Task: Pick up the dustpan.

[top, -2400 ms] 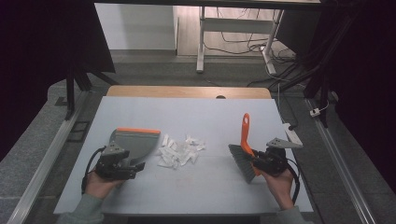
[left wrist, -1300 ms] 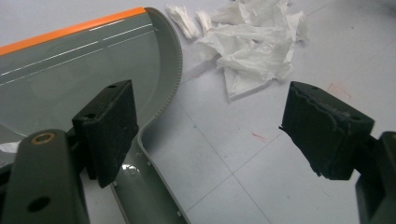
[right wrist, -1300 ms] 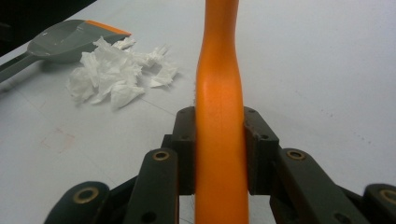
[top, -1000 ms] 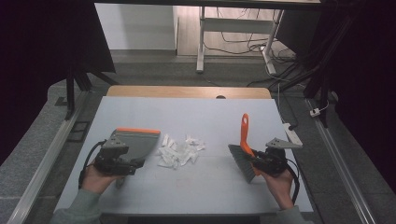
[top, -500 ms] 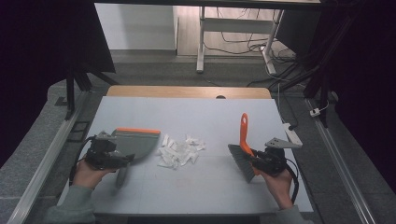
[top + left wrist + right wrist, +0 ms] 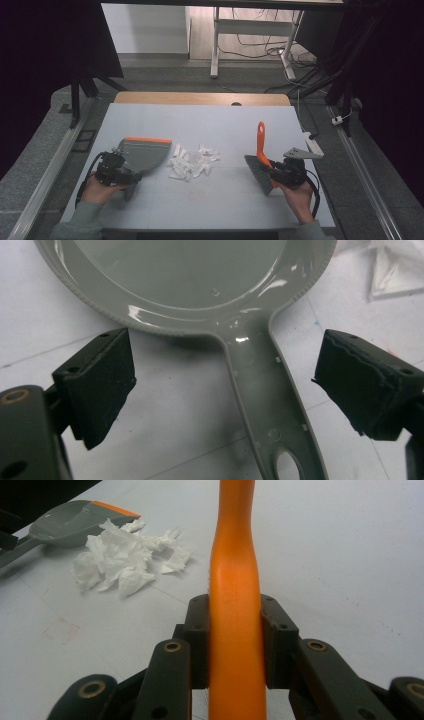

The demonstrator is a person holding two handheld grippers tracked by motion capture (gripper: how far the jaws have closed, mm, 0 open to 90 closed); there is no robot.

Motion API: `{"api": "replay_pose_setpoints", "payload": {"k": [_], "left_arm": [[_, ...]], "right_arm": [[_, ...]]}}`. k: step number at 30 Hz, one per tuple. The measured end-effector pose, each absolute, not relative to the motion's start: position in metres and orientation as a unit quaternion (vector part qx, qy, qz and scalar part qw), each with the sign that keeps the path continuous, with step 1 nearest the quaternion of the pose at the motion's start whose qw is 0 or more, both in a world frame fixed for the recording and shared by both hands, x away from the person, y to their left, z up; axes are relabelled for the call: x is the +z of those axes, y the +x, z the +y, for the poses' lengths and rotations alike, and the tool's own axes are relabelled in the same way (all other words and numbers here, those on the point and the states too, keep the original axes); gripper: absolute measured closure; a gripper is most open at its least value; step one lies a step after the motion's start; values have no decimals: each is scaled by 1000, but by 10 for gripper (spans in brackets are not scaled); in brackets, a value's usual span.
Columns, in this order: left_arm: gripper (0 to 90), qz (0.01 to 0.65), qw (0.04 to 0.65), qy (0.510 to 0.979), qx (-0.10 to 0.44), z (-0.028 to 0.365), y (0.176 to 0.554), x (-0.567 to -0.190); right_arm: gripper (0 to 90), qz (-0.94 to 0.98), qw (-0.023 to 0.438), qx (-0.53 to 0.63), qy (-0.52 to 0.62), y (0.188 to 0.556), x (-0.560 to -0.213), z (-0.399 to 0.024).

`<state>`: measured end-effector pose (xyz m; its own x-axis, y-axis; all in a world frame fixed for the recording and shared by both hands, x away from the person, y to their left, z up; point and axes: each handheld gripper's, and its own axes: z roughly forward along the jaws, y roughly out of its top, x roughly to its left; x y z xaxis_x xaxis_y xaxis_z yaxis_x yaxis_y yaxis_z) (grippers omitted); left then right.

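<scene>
The grey dustpan (image 6: 142, 155) with an orange edge lies on the tabletop (image 6: 225, 125). Just beside it sits a pile of white paper scraps (image 6: 192, 161). The left gripper (image 6: 225, 390) has just opened its jaws around the dustpan's handle without touching it. The right gripper (image 6: 235, 642) squeezes the orange brush (image 6: 261, 160).

black jaws, grey-green sleeves (image 6: 80, 222)

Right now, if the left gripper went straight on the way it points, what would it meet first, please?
Most likely the dustpan: the left gripper is open, its handle lying untouched between the jaws, and the pan's rounded back rim lies just ahead. Depth is hard to judge.
</scene>
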<state>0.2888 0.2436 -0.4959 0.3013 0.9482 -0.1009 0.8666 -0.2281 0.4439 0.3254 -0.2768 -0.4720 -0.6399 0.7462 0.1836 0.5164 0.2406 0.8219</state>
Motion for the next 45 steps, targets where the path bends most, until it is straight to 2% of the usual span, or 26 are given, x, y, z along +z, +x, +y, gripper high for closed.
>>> {"api": "replay_pose_setpoints", "payload": {"k": [11,21,37,43,45], "left_arm": [[99,596,199,774,78,239,292,-512],[151,608,212,761,77,240,296,-520],[399,618,234,746,78,240,298,-524],[570,619,244,741,85,242,297,-522],[598,622,248,737,88,245,297,-522]], "right_arm": [[706,778,125,462,407,326,-472,-277],[706,778,125,462,407,326,-473,-276],[706,777,128,460,411,326,-473,-276],[706,777,128,459,411,326,-473,-276],[706,777,129,459,411,326,-473,-276]]}}
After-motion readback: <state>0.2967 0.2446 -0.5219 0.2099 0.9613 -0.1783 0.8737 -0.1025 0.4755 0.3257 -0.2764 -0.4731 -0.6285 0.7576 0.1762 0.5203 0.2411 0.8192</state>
